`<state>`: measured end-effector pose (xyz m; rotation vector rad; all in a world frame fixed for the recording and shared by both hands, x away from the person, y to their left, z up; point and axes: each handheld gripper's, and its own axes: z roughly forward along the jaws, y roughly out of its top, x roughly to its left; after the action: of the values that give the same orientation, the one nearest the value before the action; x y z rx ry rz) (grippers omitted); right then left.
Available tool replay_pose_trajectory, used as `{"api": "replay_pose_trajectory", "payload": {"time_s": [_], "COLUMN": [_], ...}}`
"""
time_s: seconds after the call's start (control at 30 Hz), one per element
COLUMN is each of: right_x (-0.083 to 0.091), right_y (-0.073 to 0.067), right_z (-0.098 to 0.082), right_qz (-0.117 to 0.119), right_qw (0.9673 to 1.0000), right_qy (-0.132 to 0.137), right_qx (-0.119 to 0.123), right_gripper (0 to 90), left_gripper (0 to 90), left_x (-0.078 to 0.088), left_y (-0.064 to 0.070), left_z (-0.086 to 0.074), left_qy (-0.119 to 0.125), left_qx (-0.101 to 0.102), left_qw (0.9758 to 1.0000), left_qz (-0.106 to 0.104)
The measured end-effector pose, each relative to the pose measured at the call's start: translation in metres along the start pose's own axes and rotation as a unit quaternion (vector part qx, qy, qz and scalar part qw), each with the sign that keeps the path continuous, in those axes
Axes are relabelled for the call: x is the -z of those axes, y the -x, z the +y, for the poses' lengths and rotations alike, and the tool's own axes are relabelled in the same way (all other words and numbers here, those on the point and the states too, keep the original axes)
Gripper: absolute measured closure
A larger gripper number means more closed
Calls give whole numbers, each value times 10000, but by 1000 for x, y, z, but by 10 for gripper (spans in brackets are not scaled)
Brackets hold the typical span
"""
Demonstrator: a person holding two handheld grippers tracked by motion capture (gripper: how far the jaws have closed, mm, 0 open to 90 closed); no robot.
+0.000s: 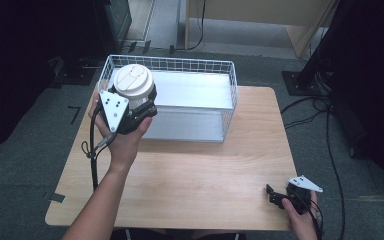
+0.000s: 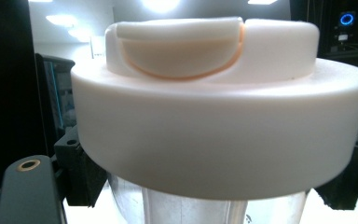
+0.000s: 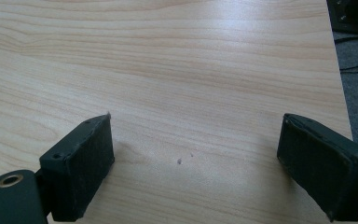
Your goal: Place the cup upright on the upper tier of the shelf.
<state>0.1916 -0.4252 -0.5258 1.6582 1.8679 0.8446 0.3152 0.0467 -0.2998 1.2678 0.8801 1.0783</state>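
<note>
A cup with a thick white lid (image 1: 134,82) is held up over the left end of a white wire basket (image 1: 228,102). My left gripper (image 1: 142,102) is shut on it, its jaws clasping the body just under the lid. In the left gripper view the lid (image 2: 223,126) looms close, with the black pads (image 2: 81,172) pressed on either side of the pale body below it. My right gripper (image 1: 276,196) rests low at the table's front right corner. Its jaws stand wide open (image 3: 196,163) over bare wood, with nothing between them.
The wire basket stands at the back of the light wooden table (image 1: 195,170) and has a pale flat floor. Black cables (image 1: 330,150) trail over the grey floor to the right of the table. Dark stands and furniture ring the far side.
</note>
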Motion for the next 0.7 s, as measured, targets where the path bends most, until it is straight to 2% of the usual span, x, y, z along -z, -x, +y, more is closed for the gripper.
{"api": "replay_pose_trajectory", "payload": {"time_s": [0.1,0.2,0.33,0.4,0.47,0.7], "right_x": [0,0,1,1,2,2], "right_y": [0,0,0,0,0,1], "right_z": [0,0,-1,-1,-1,-1], "right_qz": [0,-5,20,33,62,83], "right_qw": [10000,10000,10000,10000,10000,9999], "right_qy": [1,6,16,20,20,37], "right_qx": [0,-3,-14,-15,-63,-87], "right_gripper": [105,113,116,117,119,124], "left_gripper": [149,149,149,149,149,149], "left_x": [-7,-23,-35,-48,-51,-83], "left_y": [0,1,1,0,0,-1], "left_z": [4,9,10,8,7,-2], "left_qy": [10,-5,13,-8,-22,-188], "left_qx": [-20,23,70,108,104,87], "left_qw": [10000,10000,10000,9999,9999,9997], "left_qz": [14,26,9,19,32,157]}}
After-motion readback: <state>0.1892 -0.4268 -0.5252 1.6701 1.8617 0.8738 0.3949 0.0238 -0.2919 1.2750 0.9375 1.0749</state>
